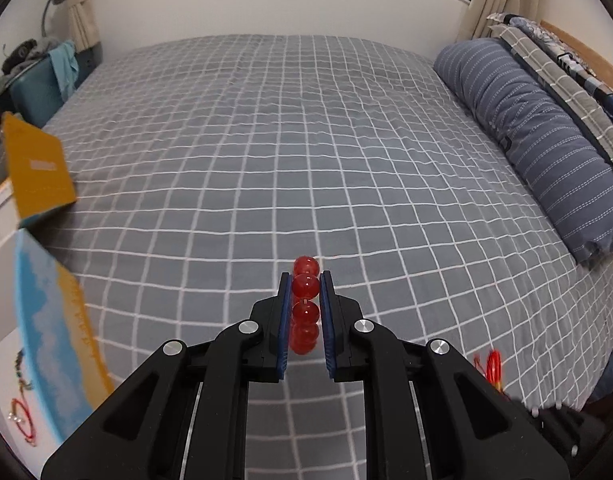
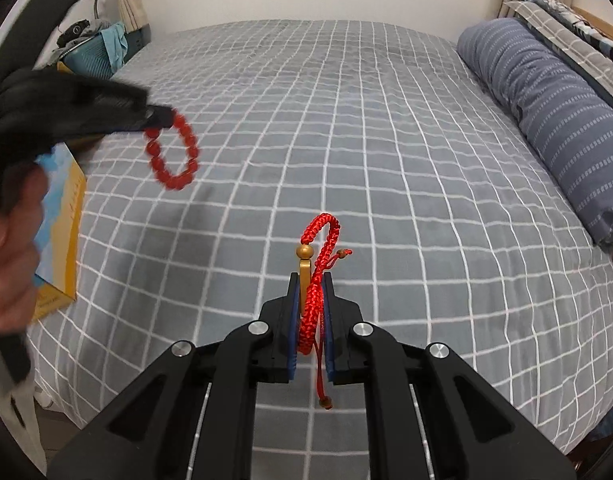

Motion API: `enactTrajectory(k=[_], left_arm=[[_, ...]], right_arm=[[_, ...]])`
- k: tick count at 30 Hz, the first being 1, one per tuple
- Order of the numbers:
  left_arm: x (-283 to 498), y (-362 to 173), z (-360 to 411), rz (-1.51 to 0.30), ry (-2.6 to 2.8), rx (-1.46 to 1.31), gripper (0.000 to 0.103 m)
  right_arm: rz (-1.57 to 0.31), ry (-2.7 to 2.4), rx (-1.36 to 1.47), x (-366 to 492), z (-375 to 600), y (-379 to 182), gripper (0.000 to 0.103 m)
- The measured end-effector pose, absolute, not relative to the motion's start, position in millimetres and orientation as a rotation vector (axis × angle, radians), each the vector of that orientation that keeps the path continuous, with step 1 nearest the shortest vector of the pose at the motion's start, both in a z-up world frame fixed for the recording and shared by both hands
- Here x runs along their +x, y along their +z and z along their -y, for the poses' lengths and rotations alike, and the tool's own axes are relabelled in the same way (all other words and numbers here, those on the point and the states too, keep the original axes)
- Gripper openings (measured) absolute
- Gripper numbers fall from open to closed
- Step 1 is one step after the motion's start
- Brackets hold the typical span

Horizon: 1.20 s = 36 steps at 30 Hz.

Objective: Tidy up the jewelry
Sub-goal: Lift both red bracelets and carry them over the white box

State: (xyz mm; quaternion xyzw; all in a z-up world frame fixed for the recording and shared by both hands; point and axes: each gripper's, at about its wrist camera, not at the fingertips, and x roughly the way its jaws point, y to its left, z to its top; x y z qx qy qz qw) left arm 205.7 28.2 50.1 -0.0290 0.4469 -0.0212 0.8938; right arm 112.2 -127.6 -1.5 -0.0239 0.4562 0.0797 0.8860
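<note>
- Left wrist view: the left gripper [image 1: 306, 280] is clamped on a red bead bracelet [image 1: 305, 304], its blue pads pressing one bead while the other beads stack above and below in the gap. It hangs above the grey checked bedspread [image 1: 306, 140].
- At the left edge stands an open box with a blue and yellow lid [image 1: 54, 320]; on its white inside lie a red cord bracelet [image 1: 20, 420] and a dark beaded strand [image 1: 24, 376]. That box is likely where the jewelry goes.
- At the lower right edge of this view a blurred scrap of red cord shows, belonging to the piece held by the other hand.
- Right wrist view: the right gripper [image 2: 310, 284] is closed tight on a red braided cord bracelet [image 2: 318, 276] with a gold bead; its loop sticks up past the fingertips, and a thin tail with a small bead dangles below.
- Further left in this view the bead bracelet hangs as a full ring from the left gripper's tip, blurred, with a hand [image 2: 10, 248] on the handle.
- Risk: round, smooth beads pinched at one point may roll out of the pads if the ring swings.
- Risk: the dangling tail could snag on the box rim or tangle with pieces already inside.
- Risk: with both hands loaded and near each other, the two bracelets could catch together.
</note>
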Motion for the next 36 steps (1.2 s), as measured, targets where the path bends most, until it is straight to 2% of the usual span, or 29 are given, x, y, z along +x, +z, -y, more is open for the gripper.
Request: enactTrajectory(k=[13,24,30,36], left_arm=[[132.1,95.4,-102.9,-0.874,0.057,-0.113,0.013],[56.5,140.0,-198.4,-0.785,0.22,-0.198,0.013],[22.7,133.9,-252.7,-0.788,0.348,-0.237,0.013],[-0.4,104.8,-303.4,-0.835,0.464,-0.275,0.013]], right_arm=[[-0.889,0.281,-0.079,133.1,57.9,38.3,0.009],[-0.813,0.455,-0.14,123.1,-47.9,84.6,0.009],[-0.807,0.556,-0.189,104.2,-111.7,89.3,0.009],[-0.845,0.626,-0.229,89.2,-173.0,72.0,0.009]])
